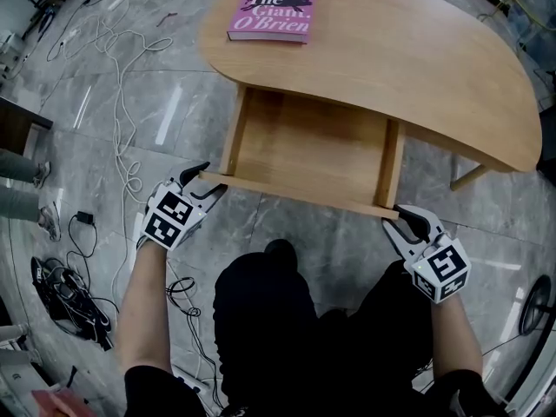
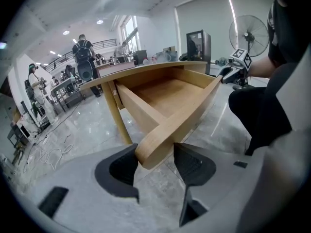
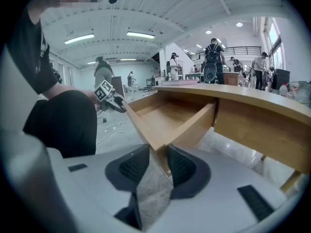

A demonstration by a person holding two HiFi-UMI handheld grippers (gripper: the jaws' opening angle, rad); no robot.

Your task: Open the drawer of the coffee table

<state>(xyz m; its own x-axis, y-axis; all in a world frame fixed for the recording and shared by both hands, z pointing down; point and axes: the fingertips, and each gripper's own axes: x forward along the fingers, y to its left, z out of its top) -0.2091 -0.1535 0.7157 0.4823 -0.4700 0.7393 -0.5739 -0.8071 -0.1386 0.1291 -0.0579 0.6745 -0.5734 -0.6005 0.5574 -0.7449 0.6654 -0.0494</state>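
The coffee table (image 1: 408, 50) has a light wooden top, and its drawer (image 1: 308, 146) stands pulled out toward me, with nothing inside. My left gripper (image 1: 208, 181) sits at the left end of the drawer front (image 2: 187, 118). In the left gripper view (image 2: 155, 154) that corner lies between the jaws, touching the left pad, with a thin gap at the right pad (image 2: 194, 164). My right gripper (image 1: 398, 220) is at the right end of the front. Its pads (image 3: 138, 166) press both faces of the front board (image 3: 146, 130) in the right gripper view (image 3: 158, 160).
A pink book (image 1: 274, 7) lies on the tabletop's far left. White and black cables (image 1: 122, 120) run over the grey marble floor on the left. A table leg (image 1: 469, 176) shows at the right. My legs in black (image 1: 278, 311) are just behind the drawer front.
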